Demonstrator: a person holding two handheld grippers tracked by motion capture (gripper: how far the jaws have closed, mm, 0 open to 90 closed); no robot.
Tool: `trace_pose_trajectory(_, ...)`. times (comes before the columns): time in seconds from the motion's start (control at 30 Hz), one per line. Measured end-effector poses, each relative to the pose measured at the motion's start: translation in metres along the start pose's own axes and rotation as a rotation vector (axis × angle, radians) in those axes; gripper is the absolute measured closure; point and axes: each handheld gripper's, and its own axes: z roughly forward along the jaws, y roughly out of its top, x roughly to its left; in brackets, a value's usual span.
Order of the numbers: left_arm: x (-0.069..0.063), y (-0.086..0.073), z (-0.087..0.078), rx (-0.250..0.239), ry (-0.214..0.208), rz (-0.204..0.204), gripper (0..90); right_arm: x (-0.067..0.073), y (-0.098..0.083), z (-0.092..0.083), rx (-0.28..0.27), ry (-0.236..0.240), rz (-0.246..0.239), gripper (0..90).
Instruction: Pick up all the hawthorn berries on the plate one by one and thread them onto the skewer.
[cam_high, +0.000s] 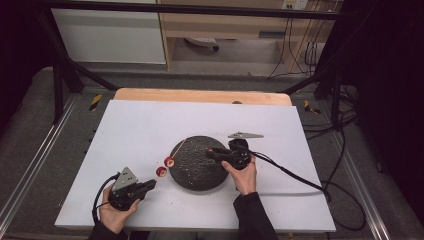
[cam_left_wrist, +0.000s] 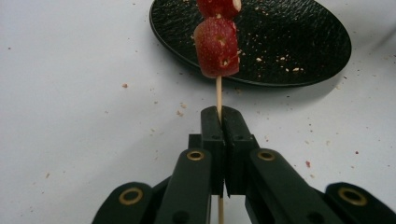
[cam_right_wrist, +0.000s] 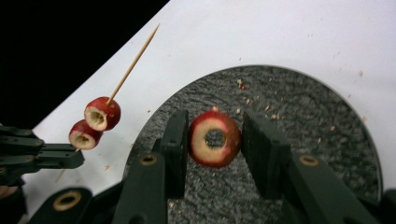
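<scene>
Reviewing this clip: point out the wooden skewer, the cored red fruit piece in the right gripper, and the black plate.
wooden skewer (cam_right_wrist: 133, 60): right gripper view, bare shaft above the threaded fruit.
cored red fruit piece (cam_right_wrist: 214, 138): right gripper view, pale cut face beside its hole.
black plate (cam_left_wrist: 322, 42): left gripper view, bare textured surface at its right.

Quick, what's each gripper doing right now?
Left gripper: closed on the skewer carrying two fruit pieces.
Right gripper: closed on a cored fruit ring above the black plate.
</scene>
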Motion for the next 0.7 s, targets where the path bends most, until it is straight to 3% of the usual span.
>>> trace_pose_trajectory(0.3, -0.007, 0.001, 0.005, -0.001, -0.002, 0.005, 88.2, -0.005, -0.018, -0.003, -0.134, 0.034, 0.112, 62.9)
trace_pose_trajectory(0.7, -0.019, 0.003, 0.011, -0.014, -0.005, 0.003, 88.2, -0.003, -0.031, 0.002, -0.288, 0.056, 0.185, 63.0)
